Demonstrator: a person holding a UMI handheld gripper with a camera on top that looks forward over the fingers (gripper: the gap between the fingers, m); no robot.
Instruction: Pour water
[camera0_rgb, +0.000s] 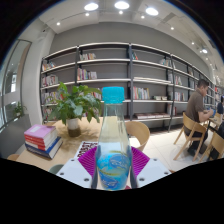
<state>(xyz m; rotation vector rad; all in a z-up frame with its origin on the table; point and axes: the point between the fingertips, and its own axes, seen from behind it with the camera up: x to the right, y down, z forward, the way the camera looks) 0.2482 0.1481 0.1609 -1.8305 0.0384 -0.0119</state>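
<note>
The gripper (113, 172) is clamped on a clear water bottle (113, 145) with a blue cap (113, 96), both pink pads (88, 160) pressing its sides; the bottle stands upright. Beyond it on the wooden table (30, 157) lie stacked books (43, 140) near the left edge and a potted plant (72, 105) farther back. Bookshelves (120, 75) line the wall; a person (198, 108) sits to the right.

Clear glossy plastic bottle (113, 150), smooth blue plastic cap (113, 95), pale wooden table (60, 155)
</note>
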